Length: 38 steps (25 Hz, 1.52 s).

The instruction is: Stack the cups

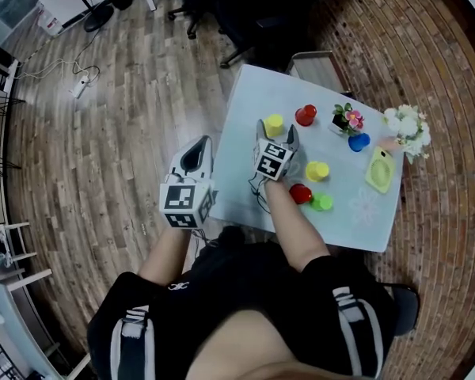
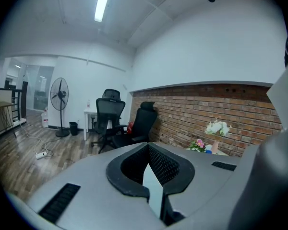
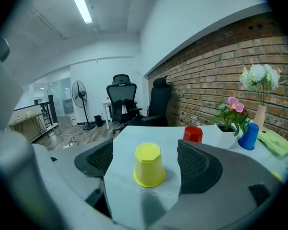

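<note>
**Right fingers spread around a yellow cup**

The right gripper (image 1: 278, 135) reaches over the counter (image 1: 241, 125). Its fingers (image 3: 198, 164) are released and stand on either side of an upside-down yellow cup (image 3: 149, 165) without touching it. A red cup (image 3: 192, 134) sits just behind it. The left gripper (image 1: 203, 144) hangs beside the counter's left edge, above the wooden floor (image 1: 127, 133), with its fingers (image 2: 166, 164) clenched together on nothing.

Your head camera looks steeply down at the pale blue square table (image 1: 245, 109); the right gripper (image 1: 277, 131) camera skims it closely from its near edge; the left gripper (image 1: 199, 147) camera faces the room.
</note>
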{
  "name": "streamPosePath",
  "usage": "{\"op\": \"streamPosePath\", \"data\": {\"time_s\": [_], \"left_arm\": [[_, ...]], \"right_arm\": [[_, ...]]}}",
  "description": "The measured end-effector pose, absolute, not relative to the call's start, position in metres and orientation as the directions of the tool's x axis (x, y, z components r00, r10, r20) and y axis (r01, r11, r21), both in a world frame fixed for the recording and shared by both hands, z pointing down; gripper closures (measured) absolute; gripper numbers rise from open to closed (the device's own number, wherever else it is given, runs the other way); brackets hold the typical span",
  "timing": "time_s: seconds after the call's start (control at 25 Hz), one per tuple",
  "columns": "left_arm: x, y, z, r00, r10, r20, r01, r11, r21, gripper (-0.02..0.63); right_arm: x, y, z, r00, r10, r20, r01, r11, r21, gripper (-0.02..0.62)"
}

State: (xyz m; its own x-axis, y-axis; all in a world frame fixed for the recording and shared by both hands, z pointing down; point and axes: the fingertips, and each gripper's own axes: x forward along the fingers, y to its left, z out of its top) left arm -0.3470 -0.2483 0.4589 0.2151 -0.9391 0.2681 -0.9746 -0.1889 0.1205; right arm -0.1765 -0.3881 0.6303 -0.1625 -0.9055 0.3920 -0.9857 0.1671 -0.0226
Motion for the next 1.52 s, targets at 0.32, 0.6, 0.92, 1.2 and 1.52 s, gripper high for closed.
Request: {"op": "streamPosePath", "data": {"time_s": [0.32,0.6,0.92,1.2,1.52], "left_arm": [[-0.359,-0.264,0.486,0.215,-0.925,0.314,-0.975,-0.184,0.127,0.603],[-0.368,-0.265,0.497,0.204,-0.918,0.34,-0.976,-0.165,0.14,0.603],[-0.365,-0.264,0.494,0.206,-0.92,0.332,-0.976,-0.167,0.14,0.603],[-0.359,-0.255,0.48,0.207,-0.93,0.304,-0.976,-0.174,0.134,0.603],[-0.341,-0.241,0.455,0.222,-0.941,0.254,-0.973,-0.198,0.118,0.603]], "right_arm": [[-0.18,-0.395,0.688,-0.152,-0.849,0.507,-0.986,0.166,-0.018,0.198],[-0.183,-0.402,0.702,-0.14,-0.814,0.564,-0.985,0.17,0.001,0.199],[-0.181,-0.402,0.692,-0.112,-0.836,0.537,-0.988,0.15,0.029,0.348],[-0.192,-0.394,0.644,-0.178,-0.862,0.475,-0.979,0.204,0.002,0.348],[-0.198,-0.376,0.553,-0.263,-0.905,0.333,-0.961,0.278,-0.003,0.348]]}}
